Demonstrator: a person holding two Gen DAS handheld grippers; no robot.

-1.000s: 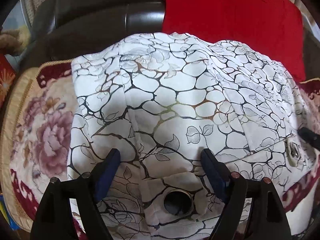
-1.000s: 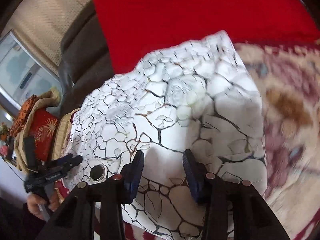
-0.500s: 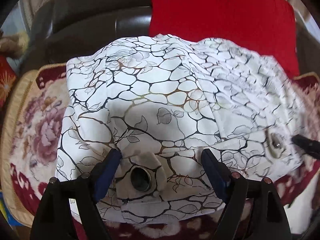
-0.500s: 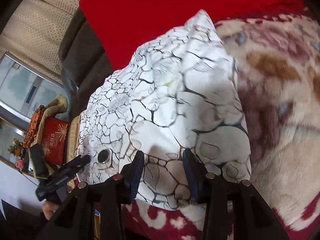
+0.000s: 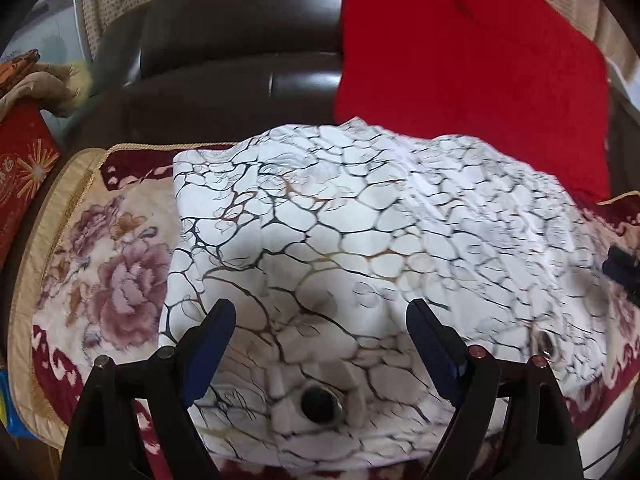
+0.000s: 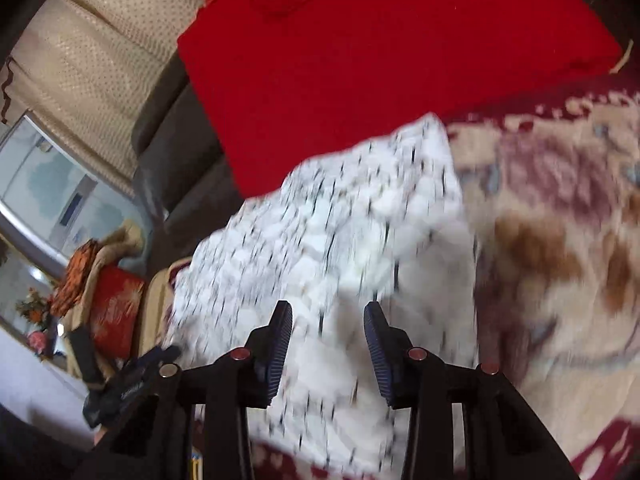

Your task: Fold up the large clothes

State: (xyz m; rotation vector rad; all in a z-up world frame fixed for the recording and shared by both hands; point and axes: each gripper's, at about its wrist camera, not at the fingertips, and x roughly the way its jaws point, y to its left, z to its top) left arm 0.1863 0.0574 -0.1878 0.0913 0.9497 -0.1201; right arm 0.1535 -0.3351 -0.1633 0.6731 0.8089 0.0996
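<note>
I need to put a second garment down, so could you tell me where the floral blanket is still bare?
Bare floral blanket lies left of the folded white crackle-print cloth, out to the gold trim, and also on its other side. Behind, the red cushion crowds the cloth's far edge.

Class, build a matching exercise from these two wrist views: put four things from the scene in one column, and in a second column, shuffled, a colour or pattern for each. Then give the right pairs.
Things:
1. folded cloth
2. blanket
3. cushion
4. sofa back

Colour or pattern:
A. plain bright red
B. white with dark crackle lines
C. dark brown, glossy
D. cream and maroon with pink flowers

Pairs: 1-B, 2-D, 3-A, 4-C
</note>
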